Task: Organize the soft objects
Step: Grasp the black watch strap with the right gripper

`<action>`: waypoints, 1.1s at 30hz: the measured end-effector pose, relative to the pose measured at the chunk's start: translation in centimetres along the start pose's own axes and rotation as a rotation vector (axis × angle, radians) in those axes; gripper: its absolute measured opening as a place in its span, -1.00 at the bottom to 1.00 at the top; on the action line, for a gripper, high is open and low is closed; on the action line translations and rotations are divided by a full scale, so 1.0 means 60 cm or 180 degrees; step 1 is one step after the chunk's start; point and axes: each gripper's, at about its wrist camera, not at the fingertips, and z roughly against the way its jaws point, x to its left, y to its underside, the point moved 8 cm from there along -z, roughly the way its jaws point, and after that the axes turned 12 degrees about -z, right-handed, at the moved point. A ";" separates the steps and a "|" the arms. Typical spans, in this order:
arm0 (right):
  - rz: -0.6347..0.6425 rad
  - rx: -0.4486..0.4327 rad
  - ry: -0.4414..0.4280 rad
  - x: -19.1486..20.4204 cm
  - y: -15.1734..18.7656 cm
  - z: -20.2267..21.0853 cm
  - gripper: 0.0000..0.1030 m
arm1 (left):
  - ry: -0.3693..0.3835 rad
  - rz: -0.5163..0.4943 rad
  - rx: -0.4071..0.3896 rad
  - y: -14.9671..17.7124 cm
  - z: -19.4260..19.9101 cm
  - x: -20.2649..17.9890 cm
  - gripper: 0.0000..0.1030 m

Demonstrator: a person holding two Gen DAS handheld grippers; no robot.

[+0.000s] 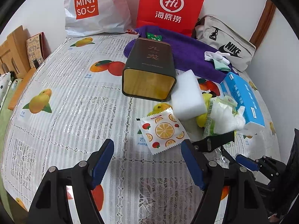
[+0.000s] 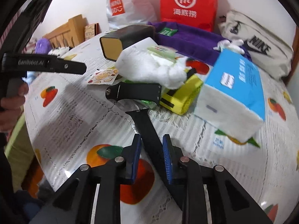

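Observation:
My right gripper is shut on a black clip tool; the tool's clamp head grips a pack of white wipes, seen in the left wrist view too. A yellow toy, a white sponge block, a blue tissue pack and a purple towel lie around it. My left gripper is open and empty above the tablecloth, just in front of a fruit-print sachet.
A dark tin lies on its side mid-table. A white Miniso bag, a red paper bag and a grey Nike pouch stand along the wall. White socks lie on the towel. Wooden furniture is at left.

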 end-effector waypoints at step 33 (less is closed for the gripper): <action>0.0113 0.0197 0.0043 0.031 0.021 -0.003 -0.52 | 0.0100 -0.0002 -0.0027 0.007 0.017 -0.010 0.41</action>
